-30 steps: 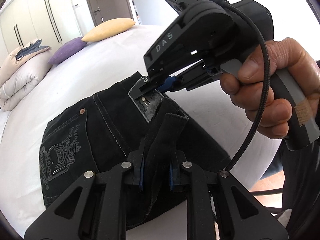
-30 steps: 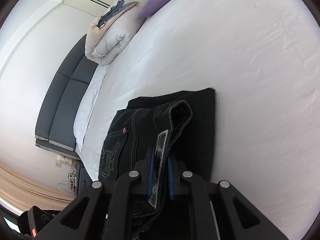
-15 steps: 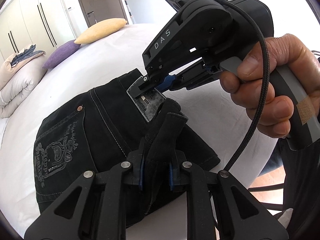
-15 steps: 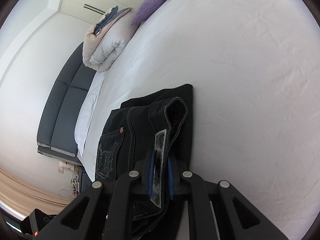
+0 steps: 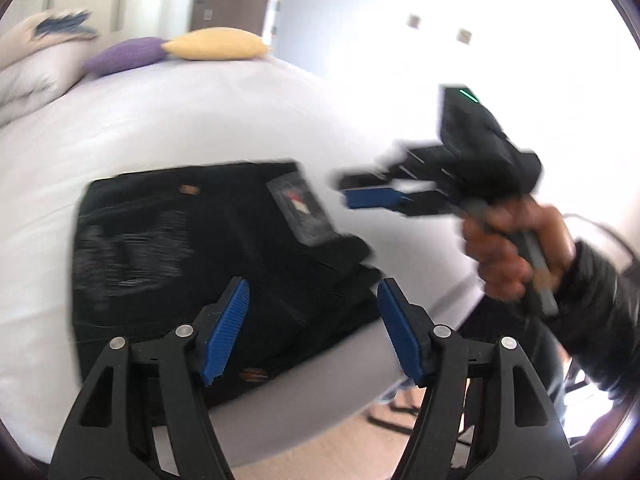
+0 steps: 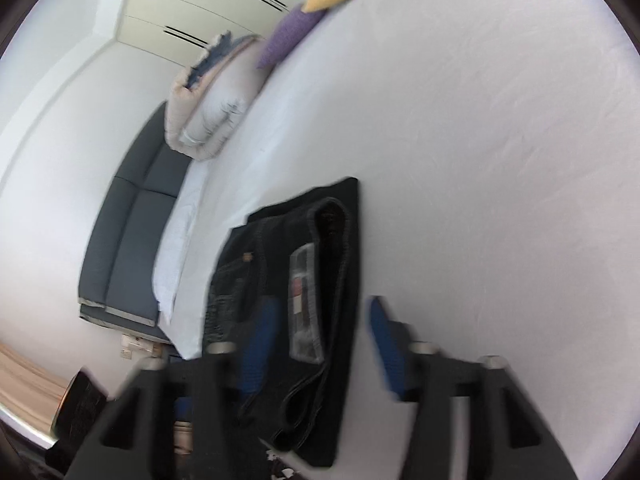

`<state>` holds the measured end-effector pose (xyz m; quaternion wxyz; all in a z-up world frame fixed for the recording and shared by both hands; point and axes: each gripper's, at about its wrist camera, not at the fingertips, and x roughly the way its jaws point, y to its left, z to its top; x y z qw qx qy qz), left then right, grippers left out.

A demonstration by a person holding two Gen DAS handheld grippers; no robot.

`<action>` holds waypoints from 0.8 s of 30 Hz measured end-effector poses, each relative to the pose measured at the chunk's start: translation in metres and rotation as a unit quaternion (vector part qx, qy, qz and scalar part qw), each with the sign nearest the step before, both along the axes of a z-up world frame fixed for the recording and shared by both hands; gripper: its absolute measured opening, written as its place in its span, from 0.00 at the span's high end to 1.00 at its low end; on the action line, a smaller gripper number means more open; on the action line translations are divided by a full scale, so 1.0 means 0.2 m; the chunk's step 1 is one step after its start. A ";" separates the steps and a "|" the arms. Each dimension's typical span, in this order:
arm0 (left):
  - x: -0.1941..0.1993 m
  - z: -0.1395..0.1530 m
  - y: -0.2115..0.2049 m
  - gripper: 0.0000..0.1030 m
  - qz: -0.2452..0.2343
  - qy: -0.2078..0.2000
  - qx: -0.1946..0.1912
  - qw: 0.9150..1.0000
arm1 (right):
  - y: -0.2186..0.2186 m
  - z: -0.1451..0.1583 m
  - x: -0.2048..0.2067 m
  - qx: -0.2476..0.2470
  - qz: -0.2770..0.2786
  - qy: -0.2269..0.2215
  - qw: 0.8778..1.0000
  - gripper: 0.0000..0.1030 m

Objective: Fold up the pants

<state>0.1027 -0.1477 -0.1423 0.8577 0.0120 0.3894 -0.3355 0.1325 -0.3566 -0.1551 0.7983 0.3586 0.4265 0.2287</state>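
The black pants (image 5: 192,256) lie folded in a flat bundle near the bed's front edge, back pocket and waistband label up; they also show in the right wrist view (image 6: 320,280). My left gripper (image 5: 314,334) is open and empty just above the bundle's near edge. My right gripper (image 6: 320,348) is open and empty above the waistband end. In the left wrist view the right gripper (image 5: 360,190) hangs open to the right of the pants, clear of them. Both views are motion-blurred.
The white bed (image 6: 460,140) stretches away. A yellow pillow (image 5: 216,44), a purple pillow (image 5: 124,54) and a rolled duvet (image 6: 216,112) lie at its head. A grey sofa (image 6: 132,216) stands beside the bed. The floor (image 5: 320,456) shows below the bed edge.
Both grippers have opened and let go of the waistband. The pants have dropped flat onto the bed. Both grippers have pulled back and up, the right one swinging off to the right.
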 end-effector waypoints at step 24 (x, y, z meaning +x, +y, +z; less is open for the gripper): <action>0.35 -0.27 0.47 0.73 0.106 0.041 0.097 0.989 | 0.23 -0.15 -0.20 0.017 0.027 0.010 0.999 0.98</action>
